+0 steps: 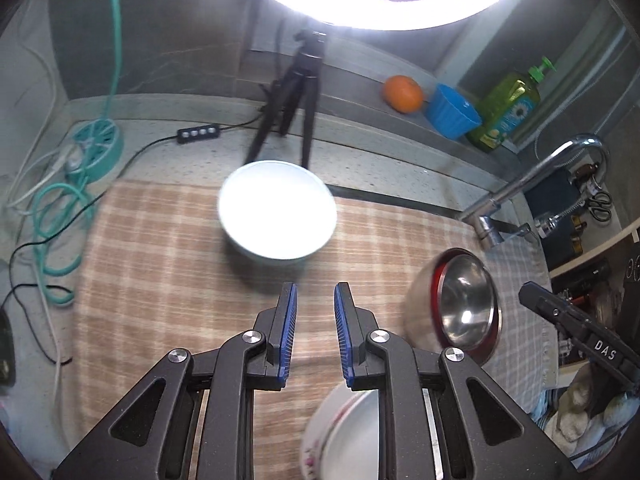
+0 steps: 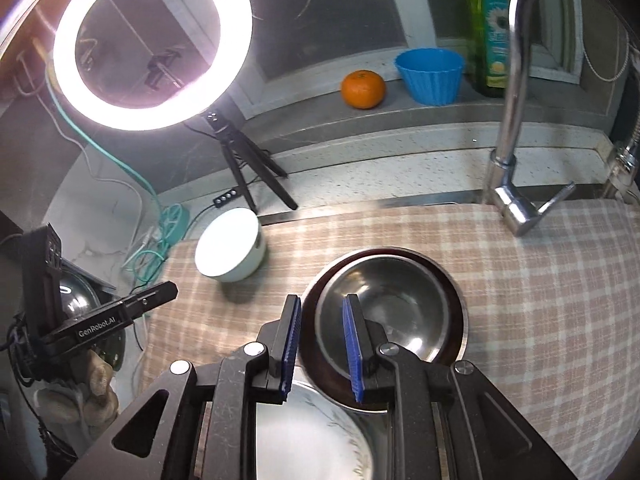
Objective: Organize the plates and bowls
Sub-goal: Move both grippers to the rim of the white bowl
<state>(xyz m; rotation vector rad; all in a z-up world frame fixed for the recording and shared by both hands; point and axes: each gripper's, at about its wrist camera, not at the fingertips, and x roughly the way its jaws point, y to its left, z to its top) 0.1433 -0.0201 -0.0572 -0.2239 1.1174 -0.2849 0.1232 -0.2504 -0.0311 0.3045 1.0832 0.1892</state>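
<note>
Left wrist view shows the left gripper point(image 1: 316, 300), black angular metal with ribbed blue rubber pads point(image 1: 289, 332), held over a beige and white checked woven cloth point(image 1: 160, 264) that covers the counter; its jaws stand a narrow gap apart with nothing between them. Beyond the tips, toward the cloth's far edge, sits a round white ceramic bowl point(image 1: 278, 210), smooth and glaring under a glowing circular ring light point(image 1: 376, 4) on a slim black tripod point(image 1: 294, 96). At the cloth's right edge a shiny round stainless-steel bowl point(image 1: 466, 304) rests nested inside a dark red round bowl point(image 1: 438, 280). Under the gripper's frame, at the cloth's near edge, a white bowl with a pink floral rim point(image 1: 340, 436) shows partly. In the right wrist view the right gripper point(image 2: 322, 312) has the same build; its jaws are slightly parted, empty, hanging above the near-left rim of the steel bowl point(image 2: 384, 304), with no pad touching it. Below it lies another brushed steel dish point(image 2: 316, 432). On the grey stone ledge behind stand a dimpled orange tangerine point(image 2: 363, 89), a fluted blue plastic cup point(image 2: 430, 74) and a green translucent soap bottle point(image 2: 486, 28), beside a curved chrome tap point(image 2: 516, 60).
</note>
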